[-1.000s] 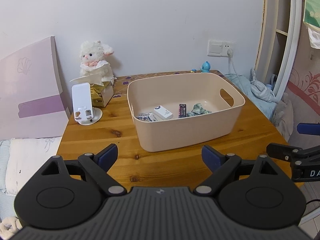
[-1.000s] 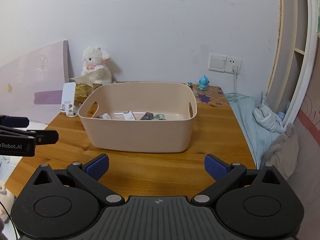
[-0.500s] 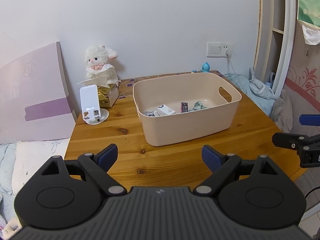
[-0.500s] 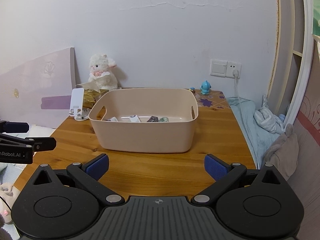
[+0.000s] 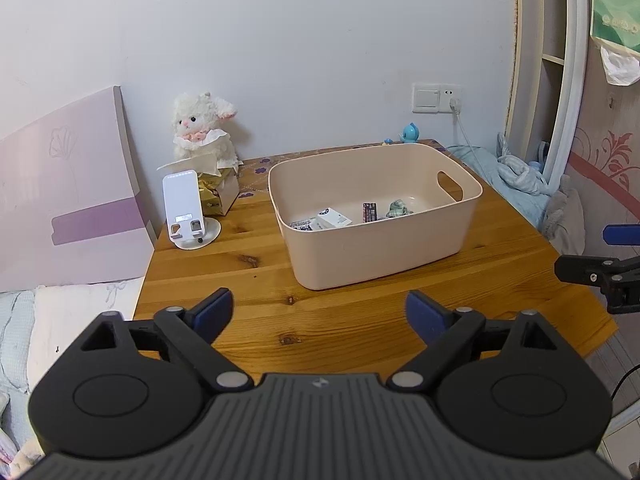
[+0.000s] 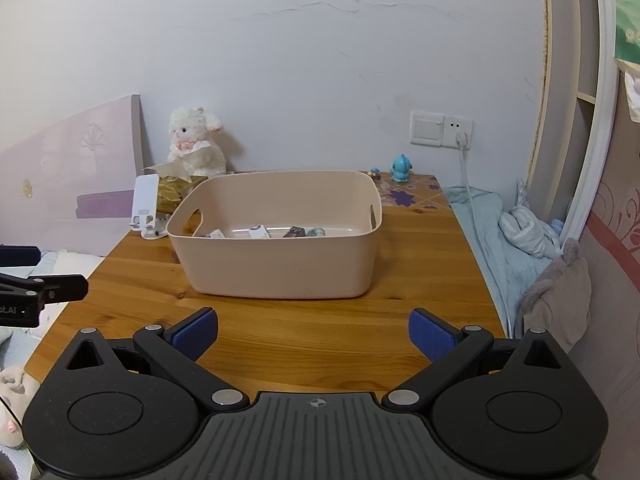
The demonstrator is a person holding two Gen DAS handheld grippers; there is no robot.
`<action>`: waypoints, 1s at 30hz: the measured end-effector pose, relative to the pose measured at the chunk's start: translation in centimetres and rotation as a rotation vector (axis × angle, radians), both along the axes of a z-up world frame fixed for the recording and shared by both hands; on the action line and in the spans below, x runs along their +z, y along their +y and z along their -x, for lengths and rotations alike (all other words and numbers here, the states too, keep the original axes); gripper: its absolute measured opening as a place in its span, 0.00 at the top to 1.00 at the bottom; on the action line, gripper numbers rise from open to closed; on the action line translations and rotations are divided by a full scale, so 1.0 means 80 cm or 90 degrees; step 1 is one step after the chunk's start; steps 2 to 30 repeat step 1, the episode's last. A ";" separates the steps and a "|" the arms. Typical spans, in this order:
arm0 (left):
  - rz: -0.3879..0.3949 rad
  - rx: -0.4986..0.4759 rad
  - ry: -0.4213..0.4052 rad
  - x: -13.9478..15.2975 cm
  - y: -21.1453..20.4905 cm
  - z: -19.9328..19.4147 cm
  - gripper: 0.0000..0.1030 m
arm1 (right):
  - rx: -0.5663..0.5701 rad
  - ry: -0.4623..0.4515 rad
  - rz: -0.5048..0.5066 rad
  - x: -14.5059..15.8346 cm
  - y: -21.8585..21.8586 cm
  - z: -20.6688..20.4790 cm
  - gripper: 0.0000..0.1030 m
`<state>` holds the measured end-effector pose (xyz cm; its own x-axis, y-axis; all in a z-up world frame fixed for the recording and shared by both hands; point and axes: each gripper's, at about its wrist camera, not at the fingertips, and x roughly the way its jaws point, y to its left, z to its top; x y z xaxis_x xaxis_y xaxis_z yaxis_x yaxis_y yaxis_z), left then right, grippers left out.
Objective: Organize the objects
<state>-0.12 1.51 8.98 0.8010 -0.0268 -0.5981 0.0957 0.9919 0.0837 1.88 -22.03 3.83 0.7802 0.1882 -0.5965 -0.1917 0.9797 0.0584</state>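
A beige plastic bin (image 5: 380, 252) stands on the wooden table (image 5: 240, 280), also seen from the right wrist as the bin (image 6: 280, 268). Inside lie a small white box (image 5: 334, 218), a dark packet (image 5: 370, 212) and a green checked bundle (image 5: 398, 208). My left gripper (image 5: 318, 312) hovers over the table's near edge, well short of the bin; its jaws are opening and nothing is between them. My right gripper (image 6: 314, 326) hangs open and empty beside it, equally far back.
A plush lamb (image 5: 202, 132), a gold tissue box (image 5: 218, 196) and a white phone stand (image 5: 186, 208) sit at the table's back left. A blue figurine (image 5: 410, 133) stands near the wall socket (image 5: 450, 98). A purple board (image 5: 68, 200) leans left; bedding (image 5: 516, 176) lies right.
Both grippers have drawn back from the bin, which now looks smaller and farther. The left jaws stand slightly wider than before.
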 end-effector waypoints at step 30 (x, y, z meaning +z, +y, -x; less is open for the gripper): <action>0.002 0.000 0.000 0.000 0.001 -0.002 0.06 | -0.002 0.002 0.000 -0.002 -0.002 -0.003 0.00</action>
